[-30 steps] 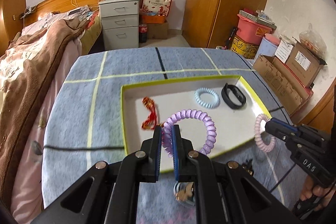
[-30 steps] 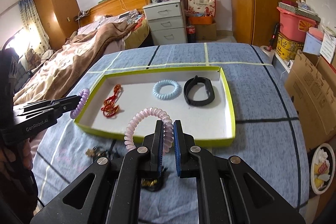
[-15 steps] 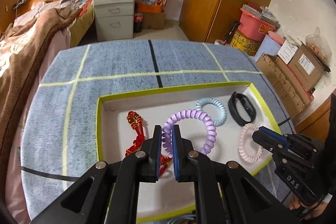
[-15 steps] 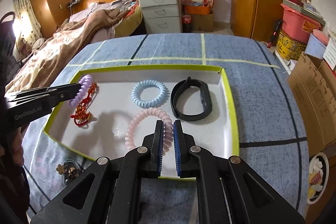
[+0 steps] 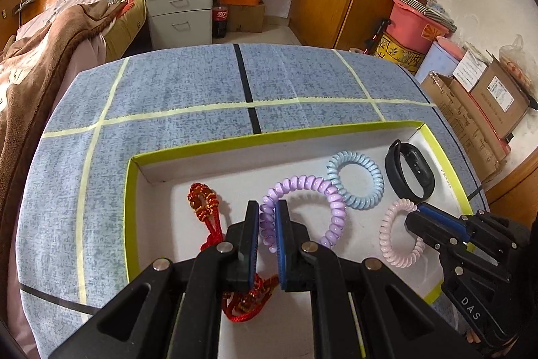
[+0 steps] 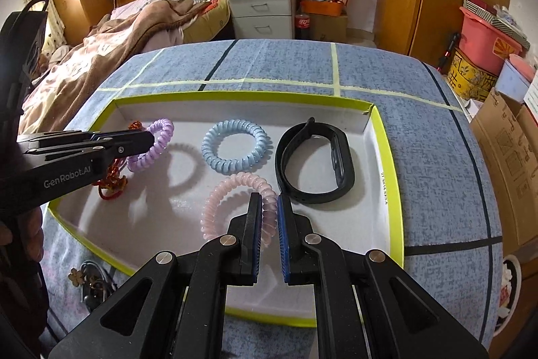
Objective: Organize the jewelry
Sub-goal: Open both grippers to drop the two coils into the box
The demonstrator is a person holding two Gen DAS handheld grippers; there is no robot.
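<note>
In my left gripper (image 5: 267, 217) I am pinching the purple coil band (image 5: 302, 207); the two fingers press on its near side and the rest of the loop stands out in front, over the white floor of the tray (image 5: 132, 190). My right gripper (image 6: 269, 214) does the same with the pink coil band (image 6: 235, 201), holding it by the near right part of the loop. This one looks low over the tray floor, maybe already touching it, but from here I cannot say surely.

Both bands are light, soft plastic spirals. They are springy and a little smooth, so I judge they can flatten or slide between the pads if I squeeze only one turn. It is better to take several turns together across the thickness of the coil, as I do now. They will not break if they fall.

In the tray lie also the blue coil band (image 6: 233, 147), the black wristband (image 6: 316, 164) near the right wall, and the red cord bracelet (image 5: 208, 214) at the left, partly under my left fingers. The red cord is limp and can catch on the purple band when I let go. Outside the tray, near its front left corner, some small metal pieces (image 6: 89, 286) wait on the blue cloth (image 6: 420, 157).
</note>
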